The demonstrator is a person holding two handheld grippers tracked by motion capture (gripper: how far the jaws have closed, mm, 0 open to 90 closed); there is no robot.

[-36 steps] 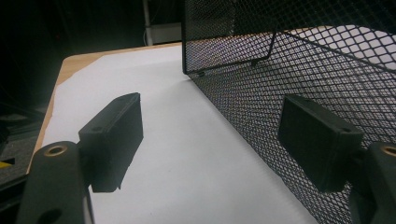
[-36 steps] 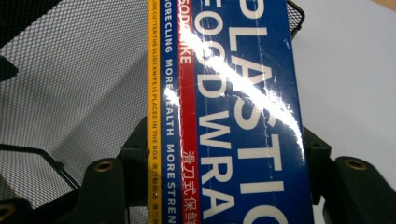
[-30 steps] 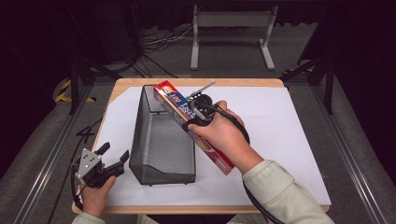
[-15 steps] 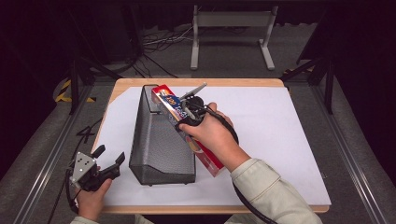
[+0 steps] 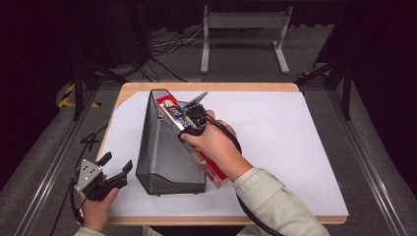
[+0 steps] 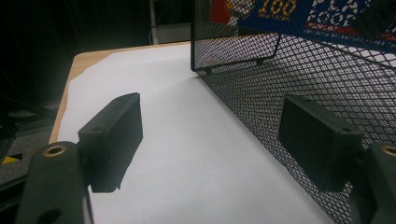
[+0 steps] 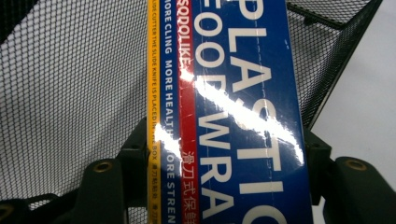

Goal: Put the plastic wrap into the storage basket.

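Jaws of the right gripper [image 5: 189, 118] are clamped on the long blue plastic-wrap box [image 7: 233, 116], angled half into the black mesh file holder [image 5: 164, 147], so ease it down parallel to the wall; left gripper [image 5: 115, 169] waits wide open beside it.

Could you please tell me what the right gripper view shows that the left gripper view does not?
Right gripper view alone: the right gripper clamped on the plastic wrap box, with its large white lettering readable. Left gripper view alone: the left gripper, open with nothing between its jaws, above the white sheet near the table's wooden edge. Both: the black mesh holder and the box's blue print.
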